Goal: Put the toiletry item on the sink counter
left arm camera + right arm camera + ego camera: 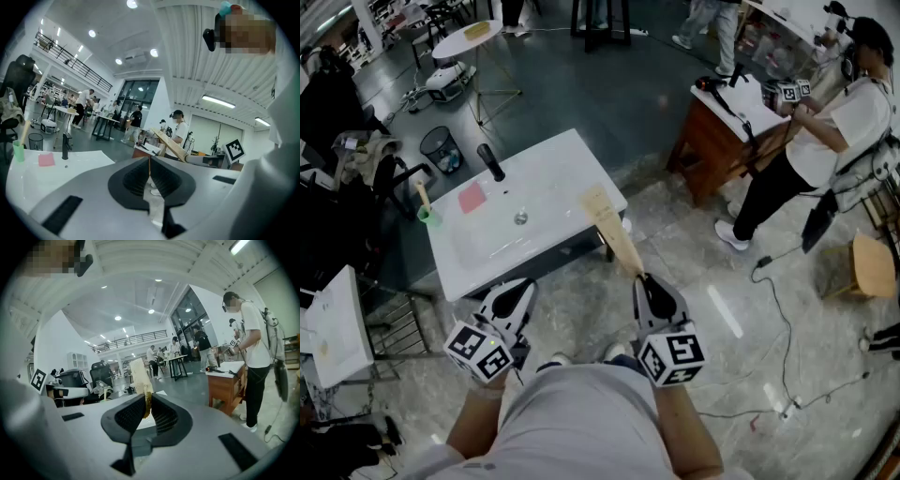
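A long flat tan toiletry item (612, 232) sticks out forward from my right gripper (642, 278), which is shut on its near end. The item's far end reaches over the front right corner of the white sink counter (562, 169). In the right gripper view the tan item (139, 376) stands up between the closed pads of the right gripper (147, 405). My left gripper (525, 284) hovers just in front of the counter's near edge, shut and empty. Its pads meet in a line in the left gripper view (149, 159), where the tan item (171, 144) crosses at the right.
On the counter stand a black faucet (491, 162), a pink pad (472, 198) and a green cup (427, 216) with a brush in it. A wooden cabinet (727, 122) and a person (825, 141) are at the right. A mesh bin (441, 148) sits behind the counter; cables lie on the floor.
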### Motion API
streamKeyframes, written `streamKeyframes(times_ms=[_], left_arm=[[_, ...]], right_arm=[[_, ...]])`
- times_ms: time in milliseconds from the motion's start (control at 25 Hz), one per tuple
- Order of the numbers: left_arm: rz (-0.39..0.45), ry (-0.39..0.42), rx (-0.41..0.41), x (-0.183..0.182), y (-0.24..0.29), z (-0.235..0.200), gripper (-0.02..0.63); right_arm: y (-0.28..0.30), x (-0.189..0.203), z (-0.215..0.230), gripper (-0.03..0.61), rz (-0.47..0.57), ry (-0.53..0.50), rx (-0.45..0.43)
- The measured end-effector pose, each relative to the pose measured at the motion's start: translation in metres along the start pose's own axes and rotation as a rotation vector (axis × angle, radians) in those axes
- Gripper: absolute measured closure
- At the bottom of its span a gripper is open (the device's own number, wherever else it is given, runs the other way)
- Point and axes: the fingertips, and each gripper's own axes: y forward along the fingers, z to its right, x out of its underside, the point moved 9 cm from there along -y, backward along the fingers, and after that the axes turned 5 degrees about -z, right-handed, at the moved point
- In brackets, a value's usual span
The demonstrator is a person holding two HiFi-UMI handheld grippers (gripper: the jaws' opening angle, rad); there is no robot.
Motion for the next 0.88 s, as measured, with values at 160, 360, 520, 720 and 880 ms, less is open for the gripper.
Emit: streamKeyframes(times_ms=[160,360,520,720,880], left_arm=[[0.003,-0.02,-0.033,0.003,0.01,0.015,0.594],[-0.002,-0.022,-0.046,0.005,0.023,0.031,0.594],[0.0,-0.014,-0.063,0.005,0.037,0.047,0.594],[-0.02,-0.013,-0.094,0.018,0.049,0.062,0.594],[-0.027,-0.025,-0.122,0.027,0.052,0.071,0.594]], right_arm=[[-0.006,-0.005,0.017,0.529,-0.012,-0.005,-0.009],[-0.015,-0.007,0.038,0.529,-0.006,0.002,-0.007],[-0.02,-0.007,0.062,0.529,-0.001,0.023,-0.014],[-0.023,-0.002,0.087,0.529,0.003,0.059,-0.039],[-0.025,0.001,0.096,0.529,-0.004,0.066,-0.062]])
